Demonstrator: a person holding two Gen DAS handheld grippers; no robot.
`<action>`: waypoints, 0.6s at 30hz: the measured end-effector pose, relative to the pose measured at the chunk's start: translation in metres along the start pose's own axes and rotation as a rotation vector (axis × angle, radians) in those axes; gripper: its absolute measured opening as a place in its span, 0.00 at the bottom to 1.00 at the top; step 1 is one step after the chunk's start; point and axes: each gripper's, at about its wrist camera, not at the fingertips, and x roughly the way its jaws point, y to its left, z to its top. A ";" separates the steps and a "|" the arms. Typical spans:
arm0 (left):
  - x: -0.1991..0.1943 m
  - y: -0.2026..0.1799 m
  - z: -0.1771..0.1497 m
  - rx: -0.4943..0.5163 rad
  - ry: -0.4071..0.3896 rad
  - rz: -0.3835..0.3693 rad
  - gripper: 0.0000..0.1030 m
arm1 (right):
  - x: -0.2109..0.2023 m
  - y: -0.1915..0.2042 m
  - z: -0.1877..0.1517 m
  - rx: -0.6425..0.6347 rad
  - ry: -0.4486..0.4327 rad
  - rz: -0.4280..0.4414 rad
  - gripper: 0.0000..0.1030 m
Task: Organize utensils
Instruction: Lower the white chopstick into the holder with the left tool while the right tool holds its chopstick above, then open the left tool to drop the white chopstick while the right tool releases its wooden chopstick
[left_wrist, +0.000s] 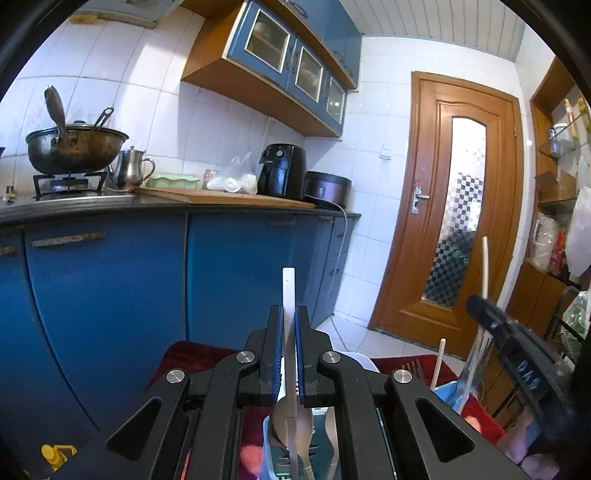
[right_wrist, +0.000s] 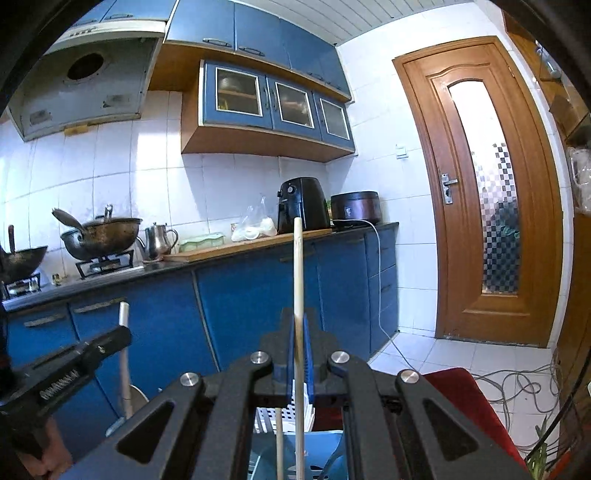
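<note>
My left gripper is shut on the flat white handle of a spoon, which stands upright with its pale bowl hanging below the jaws. In the right wrist view that gripper and the spoon show at the lower left. My right gripper is shut on a long wooden chopstick, also held upright. It hangs over a blue utensil holder, where a second chopstick stands. From the left view, the right gripper is above the holder, which contains a fork.
A white slotted basket sits on a red cloth beneath both grippers. Blue base cabinets and a counter with a wok, kettle and air fryer face me. A wooden door is right, cables on the floor.
</note>
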 end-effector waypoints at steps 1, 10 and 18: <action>0.001 0.001 -0.001 -0.001 0.001 -0.002 0.06 | 0.003 0.000 -0.004 -0.004 0.010 -0.003 0.06; 0.001 0.001 -0.002 0.005 0.009 -0.016 0.06 | 0.001 -0.002 -0.024 0.008 0.091 0.027 0.08; -0.002 -0.005 -0.005 0.014 0.051 -0.030 0.23 | -0.013 -0.005 -0.025 0.025 0.116 0.060 0.27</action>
